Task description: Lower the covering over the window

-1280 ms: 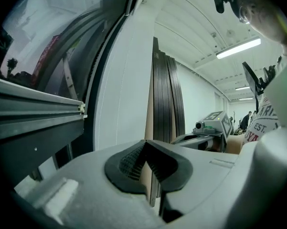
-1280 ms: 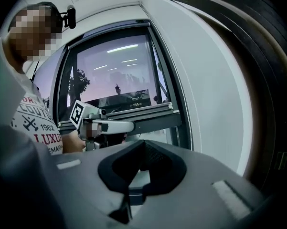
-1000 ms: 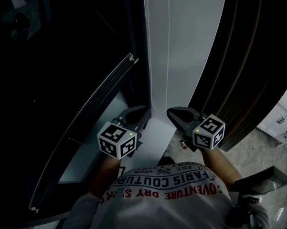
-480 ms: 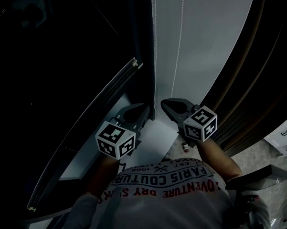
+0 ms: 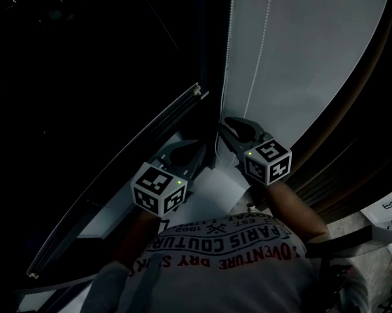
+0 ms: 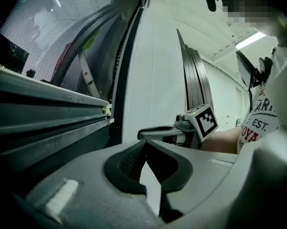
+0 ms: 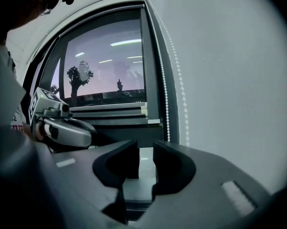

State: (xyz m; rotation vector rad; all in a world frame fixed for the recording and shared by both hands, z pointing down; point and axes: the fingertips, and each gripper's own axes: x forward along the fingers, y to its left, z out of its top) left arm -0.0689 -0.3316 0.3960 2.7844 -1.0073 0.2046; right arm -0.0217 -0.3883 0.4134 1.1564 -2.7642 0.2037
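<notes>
From overhead the room looks badly underlit: the window glass (image 5: pixel 85 96) reads almost black, and only the pale wall (image 5: pixel 306 51) catches light. The gripper views are brighter, with a ceiling light strip (image 6: pixel 250 39) glaring and lamp reflections floating in the pane. Both bow straight lines, darken at the corners and blur whatever is nearest.

Bead chain (image 7: pixel 182 109) white; marker cube (image 5: pixel 158 189) black-white squares; shirt (image 5: pixel 228 269) white, dark lettering; window frame (image 7: pixel 153 56) dark.
</notes>
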